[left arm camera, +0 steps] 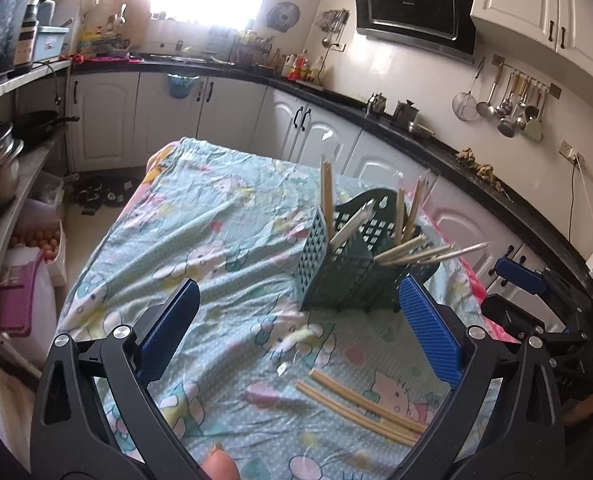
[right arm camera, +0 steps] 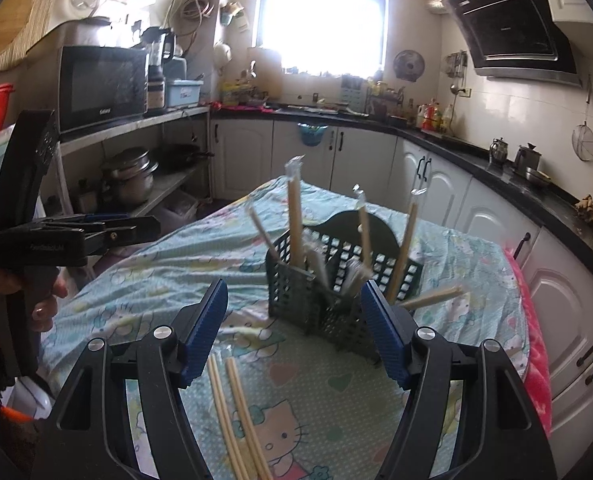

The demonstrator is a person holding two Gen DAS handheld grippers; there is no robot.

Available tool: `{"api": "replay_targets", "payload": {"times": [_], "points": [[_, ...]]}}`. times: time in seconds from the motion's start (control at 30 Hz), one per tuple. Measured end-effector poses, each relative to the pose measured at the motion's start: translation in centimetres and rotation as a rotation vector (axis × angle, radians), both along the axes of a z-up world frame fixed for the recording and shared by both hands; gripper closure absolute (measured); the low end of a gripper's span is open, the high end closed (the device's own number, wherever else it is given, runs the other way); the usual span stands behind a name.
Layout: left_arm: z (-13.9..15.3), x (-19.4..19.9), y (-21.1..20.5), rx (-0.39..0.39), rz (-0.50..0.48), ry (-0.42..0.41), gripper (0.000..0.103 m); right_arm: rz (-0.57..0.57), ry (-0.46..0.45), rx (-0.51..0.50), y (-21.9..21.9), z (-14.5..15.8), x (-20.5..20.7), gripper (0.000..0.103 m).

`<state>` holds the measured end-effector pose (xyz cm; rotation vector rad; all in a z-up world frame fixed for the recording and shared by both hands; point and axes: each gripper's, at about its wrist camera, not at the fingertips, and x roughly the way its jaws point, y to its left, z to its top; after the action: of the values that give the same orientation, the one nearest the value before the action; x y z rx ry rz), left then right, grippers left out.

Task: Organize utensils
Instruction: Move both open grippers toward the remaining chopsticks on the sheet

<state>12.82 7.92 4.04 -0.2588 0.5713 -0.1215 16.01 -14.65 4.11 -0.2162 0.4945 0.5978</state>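
Lying below right gripper point(right arm camera: 294, 330): chopsticks point(right arm camera: 236, 412).

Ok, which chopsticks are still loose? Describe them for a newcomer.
Find the cloth-covered table with the dark green slotted basket. In front of it, the pale chopsticks lie flat on the cartoon-cat print; every other stick stands or leans inside the basket.

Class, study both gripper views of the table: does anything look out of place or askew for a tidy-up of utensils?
Yes. A few chopsticks lie loose on the tablecloth in front of the green basket, not in it. Those already inside lean at scattered angles, some sticking out almost sideways. Both the left gripper and right gripper are open and empty.
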Motion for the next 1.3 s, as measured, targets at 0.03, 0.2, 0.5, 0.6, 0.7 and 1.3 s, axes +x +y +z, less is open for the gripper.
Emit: {"api": "replay_targets", "payload": {"times": [0.03,0.2,0.5,0.6,0.7,1.3], "points": [[-0.3,-0.1,0.1,0.003,0.001,0.005,0.011,0.007,0.006,-0.007,0.2,-0.3,-0.1,0.036],[-1.4,-0.4,0.3,0.006,0.001,0.036,0.011,0.033,0.030,-0.044,1.2,-1.6,-0.6,0.036],[-4.3,-0.3,0.8,-0.019,-0.004,0.124,0.011,0.072,0.094,-0.100,2.3,-4.0,-0.4,0.037],[-5.2,-0.3,0.9,-0.035,-0.014,0.150,0.011,0.084,0.122,-0.114,2.5,-4.9,-0.2,0.039],[-6.3,-0.3,0.9,-0.059,-0.023,0.185,0.013,0.101,0.153,-0.130,3.0,-5.9,-0.2,0.042],[-10.3,0.7,-0.3,-0.154,-0.104,0.318,0.058,0.170,0.343,-0.219,4.9,-11.7,1.2,0.076]]}}
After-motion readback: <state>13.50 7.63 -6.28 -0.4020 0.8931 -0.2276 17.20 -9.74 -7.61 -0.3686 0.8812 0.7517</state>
